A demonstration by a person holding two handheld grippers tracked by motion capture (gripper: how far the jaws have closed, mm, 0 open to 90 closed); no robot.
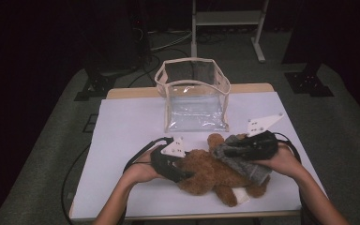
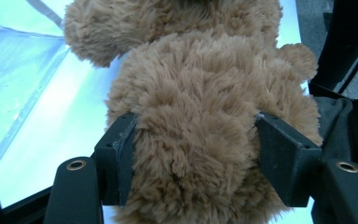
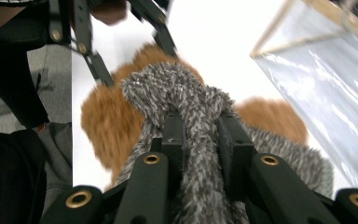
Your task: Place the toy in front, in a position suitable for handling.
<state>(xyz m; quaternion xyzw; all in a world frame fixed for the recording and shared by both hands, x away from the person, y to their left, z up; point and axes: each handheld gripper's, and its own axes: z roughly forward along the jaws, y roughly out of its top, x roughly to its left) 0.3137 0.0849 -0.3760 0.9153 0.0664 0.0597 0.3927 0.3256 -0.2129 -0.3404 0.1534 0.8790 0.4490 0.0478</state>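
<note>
Left gripper clamped on brown teddy bear at table's near edge; right gripper pinched tight on grey knitted garment draped over bear's right side. Bear's long axis left to right, between both hands; clear bag well beyond, farther off
</note>
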